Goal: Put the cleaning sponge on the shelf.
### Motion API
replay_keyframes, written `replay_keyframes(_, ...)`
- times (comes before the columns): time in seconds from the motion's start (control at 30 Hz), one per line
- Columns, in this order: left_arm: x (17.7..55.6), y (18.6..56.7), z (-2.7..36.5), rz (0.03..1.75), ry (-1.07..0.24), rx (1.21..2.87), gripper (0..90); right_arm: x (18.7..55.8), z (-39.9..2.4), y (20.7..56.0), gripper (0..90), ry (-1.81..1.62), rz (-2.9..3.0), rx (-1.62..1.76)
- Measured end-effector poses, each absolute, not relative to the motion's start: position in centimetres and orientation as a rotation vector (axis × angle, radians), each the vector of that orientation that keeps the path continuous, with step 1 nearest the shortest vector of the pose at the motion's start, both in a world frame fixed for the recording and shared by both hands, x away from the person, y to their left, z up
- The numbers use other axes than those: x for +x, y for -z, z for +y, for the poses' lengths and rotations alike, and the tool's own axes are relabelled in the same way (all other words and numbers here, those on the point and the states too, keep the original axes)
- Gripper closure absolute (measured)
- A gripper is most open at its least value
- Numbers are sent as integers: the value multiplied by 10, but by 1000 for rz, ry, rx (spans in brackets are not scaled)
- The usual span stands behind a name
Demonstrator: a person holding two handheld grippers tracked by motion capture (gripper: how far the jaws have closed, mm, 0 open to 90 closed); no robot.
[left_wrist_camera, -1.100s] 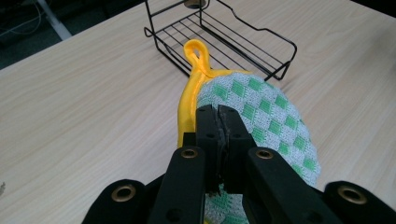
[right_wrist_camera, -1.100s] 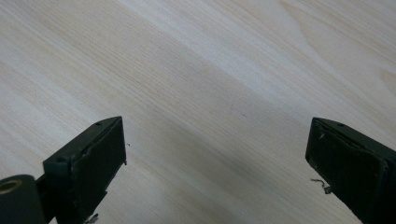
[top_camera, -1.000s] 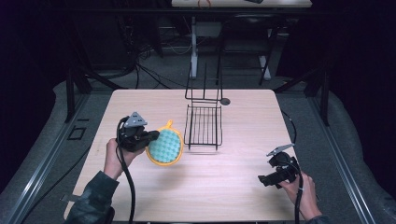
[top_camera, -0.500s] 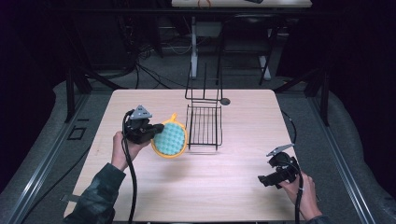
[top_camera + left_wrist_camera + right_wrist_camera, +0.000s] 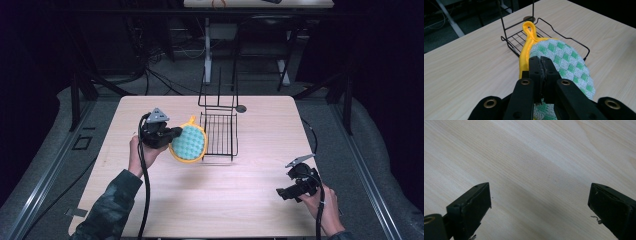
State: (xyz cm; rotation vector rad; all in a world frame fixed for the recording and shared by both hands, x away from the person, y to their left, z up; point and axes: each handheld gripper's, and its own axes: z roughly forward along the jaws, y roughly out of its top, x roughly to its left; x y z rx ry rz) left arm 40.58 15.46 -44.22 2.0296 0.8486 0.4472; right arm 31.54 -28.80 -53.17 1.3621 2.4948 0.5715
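Beside wire rack (image 5: 219, 134), left gripper (image 5: 176, 135) level, clamping potholder (image 5: 190, 142); right gripper (image 5: 281, 193) agape.

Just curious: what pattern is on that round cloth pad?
Green-and-white diamond checks with a yellow rim on the pot holder, clearest in the left gripper view.

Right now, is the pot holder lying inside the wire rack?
No, the left gripper holds the pot holder in the air beside the wire rack.

On the wooden table (image 5: 210, 200), the left gripper (image 5: 170, 136) holds a round yellow-rimmed green checked pot holder (image 5: 190, 142) raised, just left of the black wire rack (image 5: 220, 134); the right gripper (image 5: 286, 192) rests near the right near corner, well apart; a small dark disc (image 5: 241, 108) lies beyond the rack.
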Motion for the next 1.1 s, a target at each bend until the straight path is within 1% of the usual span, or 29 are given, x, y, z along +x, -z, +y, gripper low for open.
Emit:
replay_keyframes(0.63, 419, 443, 133, 824, -453, 2005, 881, 316, -288, 532, 41, -570, 2499, 1356)
replay_keyframes(0.8, 422, 445, 130, 823, -456, 1965, 881, 316, -289, 532, 42, -568, 2500, 1359)
replay_keyframes(1.1, 427, 446, 120, 822, -454, 1946, 881, 316, -289, 532, 42, -567, 2499, 1359)
